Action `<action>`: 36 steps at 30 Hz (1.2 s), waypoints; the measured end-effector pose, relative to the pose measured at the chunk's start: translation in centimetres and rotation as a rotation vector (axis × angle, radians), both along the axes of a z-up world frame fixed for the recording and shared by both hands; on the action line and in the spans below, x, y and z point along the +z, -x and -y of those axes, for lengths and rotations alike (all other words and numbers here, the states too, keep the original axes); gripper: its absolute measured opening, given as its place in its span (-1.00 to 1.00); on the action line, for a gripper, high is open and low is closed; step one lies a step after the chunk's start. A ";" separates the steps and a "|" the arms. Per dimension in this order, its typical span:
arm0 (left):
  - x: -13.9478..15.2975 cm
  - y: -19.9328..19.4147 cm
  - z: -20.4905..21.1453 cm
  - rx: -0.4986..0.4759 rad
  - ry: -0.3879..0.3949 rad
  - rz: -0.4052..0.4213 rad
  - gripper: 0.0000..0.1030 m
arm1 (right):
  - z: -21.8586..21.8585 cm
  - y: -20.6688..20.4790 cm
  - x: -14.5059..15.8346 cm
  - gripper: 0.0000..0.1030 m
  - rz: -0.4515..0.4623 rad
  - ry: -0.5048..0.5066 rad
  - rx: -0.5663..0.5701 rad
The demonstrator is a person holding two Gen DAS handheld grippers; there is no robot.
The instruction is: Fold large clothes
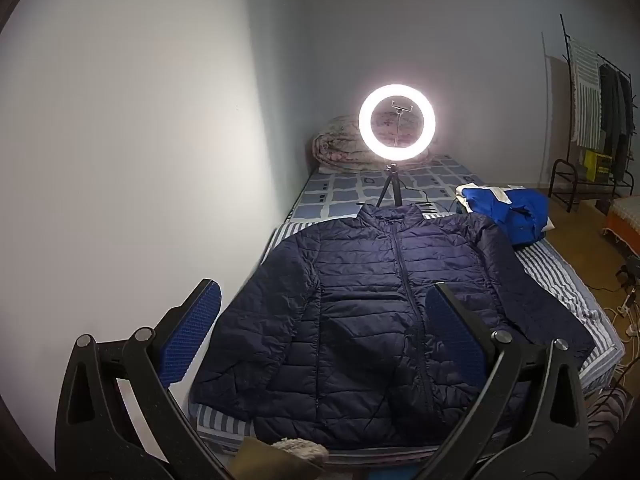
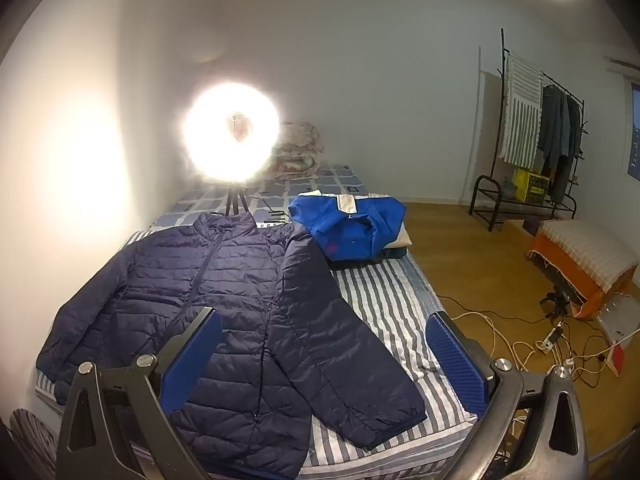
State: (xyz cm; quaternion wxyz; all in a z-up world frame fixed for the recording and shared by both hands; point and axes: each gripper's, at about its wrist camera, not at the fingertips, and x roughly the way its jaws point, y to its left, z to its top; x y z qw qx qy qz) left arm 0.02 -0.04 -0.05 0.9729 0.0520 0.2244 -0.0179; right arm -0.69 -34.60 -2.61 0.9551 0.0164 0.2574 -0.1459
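1. One navy puffer jacket (image 1: 360,304): you have it laid flat, front up and zipped, on the bed (image 2: 392,296), collar toward the ring light, both sleeves spread out to the sides.
2. Two claws: your left claw (image 1: 320,344) hangs over the jacket's lower half, jaws spread wide, holding nothing; your right claw (image 2: 324,364) hangs over the jacket's right sleeve and the striped sheet, jaws likewise wide apart and empty.
3. One blue garment (image 2: 352,224): bundled on the bed's far right edge, on top of other folded cloth, just beside the jacket's right shoulder.
4. One lit ring light (image 1: 397,121) on a tripod, standing on the bed beyond the collar.
5. One rolled floral quilt (image 1: 340,148) behind the light.
6. One clothes rack (image 2: 536,136) against the far wall.
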 end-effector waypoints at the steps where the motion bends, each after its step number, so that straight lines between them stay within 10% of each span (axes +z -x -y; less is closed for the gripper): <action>1: 0.0 0.0 0.0 0.000 -0.001 0.000 1.00 | 0.1 0.0 0.0 0.99 0.010 -0.012 -0.001; 36: 1.6 1.2 -0.5 0.026 0.041 0.018 1.00 | -0.7 0.2 1.2 0.99 0.018 -0.006 0.006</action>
